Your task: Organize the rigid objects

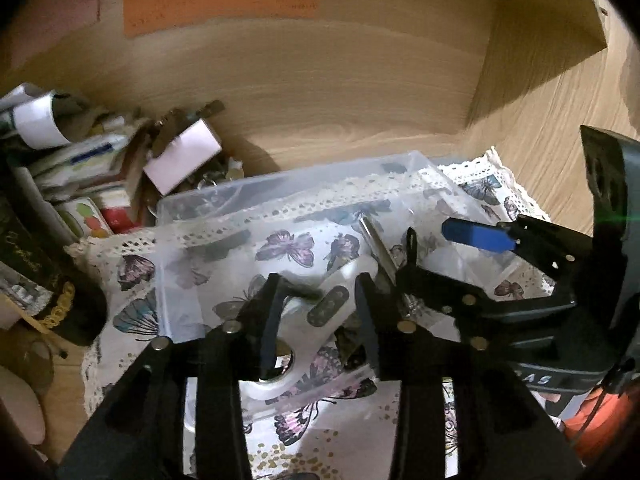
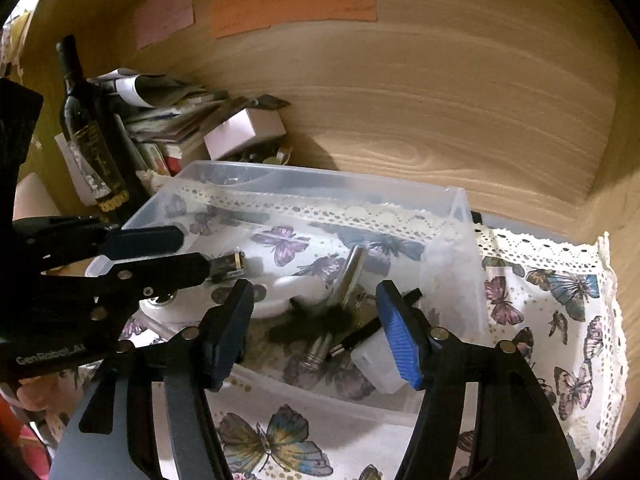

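A clear plastic bin (image 1: 208,196) (image 2: 320,184) stands on a butterfly-print cloth. Inside lie a white flat tool with a dark oval slot (image 1: 332,304) (image 2: 280,292), a silver clip (image 2: 348,276) (image 1: 378,246), a small black-and-metal piece (image 2: 352,340) and a small white block (image 2: 376,360). My left gripper (image 1: 318,316) is open over the bin, its fingers on either side of the white tool. My right gripper (image 2: 316,328) is open above the silver clip; it also shows in the left wrist view (image 1: 444,240). The left gripper shows at the left of the right wrist view (image 2: 192,252).
A dark wine bottle (image 2: 92,136) stands at the left beside a pile of papers and small boxes (image 2: 172,120) (image 1: 88,168). A wooden back wall (image 2: 400,100) carries coloured paper notes (image 2: 292,0). The cloth (image 2: 560,320) extends to the right of the bin.
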{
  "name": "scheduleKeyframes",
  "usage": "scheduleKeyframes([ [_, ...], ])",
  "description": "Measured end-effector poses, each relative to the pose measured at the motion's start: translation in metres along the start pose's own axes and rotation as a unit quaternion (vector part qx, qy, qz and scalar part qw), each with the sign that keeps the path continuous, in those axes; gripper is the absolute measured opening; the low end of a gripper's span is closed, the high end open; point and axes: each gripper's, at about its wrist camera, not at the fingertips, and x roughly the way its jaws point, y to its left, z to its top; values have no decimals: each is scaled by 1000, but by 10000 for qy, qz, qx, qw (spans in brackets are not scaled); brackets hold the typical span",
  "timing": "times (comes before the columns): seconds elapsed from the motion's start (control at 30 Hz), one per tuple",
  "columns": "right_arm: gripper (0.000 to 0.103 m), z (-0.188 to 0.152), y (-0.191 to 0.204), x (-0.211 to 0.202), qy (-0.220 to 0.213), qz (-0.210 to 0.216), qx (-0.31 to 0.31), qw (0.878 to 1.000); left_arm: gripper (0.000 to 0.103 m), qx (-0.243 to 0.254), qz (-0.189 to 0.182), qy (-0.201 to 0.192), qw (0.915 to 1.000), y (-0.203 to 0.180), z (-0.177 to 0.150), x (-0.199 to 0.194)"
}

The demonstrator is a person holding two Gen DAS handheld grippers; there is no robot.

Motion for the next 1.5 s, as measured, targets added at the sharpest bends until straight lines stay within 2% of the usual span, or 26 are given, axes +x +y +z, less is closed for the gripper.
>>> scheduleKeyframes([
  [0.17, 63, 5, 1, -32, -444, -153, -58, 9989, 49, 35, 84, -361, 9993, -5, 1, -30],
  [0.27, 68, 5, 3, -56, -699, -186, -51, 9974, 52, 83, 198, -703, 9973, -9, 0, -54],
  [0.33, 75, 4, 4, -71, -872, -255, -57, 9958, 58, 101, 257, -905, 9955, -12, -2, -70],
  [0.4, 79, 2, 5, -91, -1091, -320, -56, 9935, 68, 65, 264, -1124, 9933, -15, -5, -88],
  [0.43, 83, 0, 6, -103, -1217, -339, -47, 9920, 70, 45, 272, -1238, 9919, -16, -7, -97],
  [0.6, 91, -12, 10, -146, -1639, -367, 38, 9858, 88, 42, 388, -1810, 9827, -26, -23, -142],
  [0.77, 102, -28, 19, -182, -1992, -393, 137, 9791, 102, 88, 488, -2198, 9743, -38, -43, -177],
  [0.87, 103, -36, 26, -197, -2164, -401, 167, 9753, 103, 88, 607, -2366, 9697, -44, -54, -191],
  [0.97, 103, -43, 30, -206, -2248, -412, 181, 9734, 103, 26, 483, -2360, 9705, -46, -61, -198],
  [1.5, 103, -57, 40, -224, -2391, -498, 152, 9696, 103, 14, 465, -2659, 9629, -54, -74, -222],
])
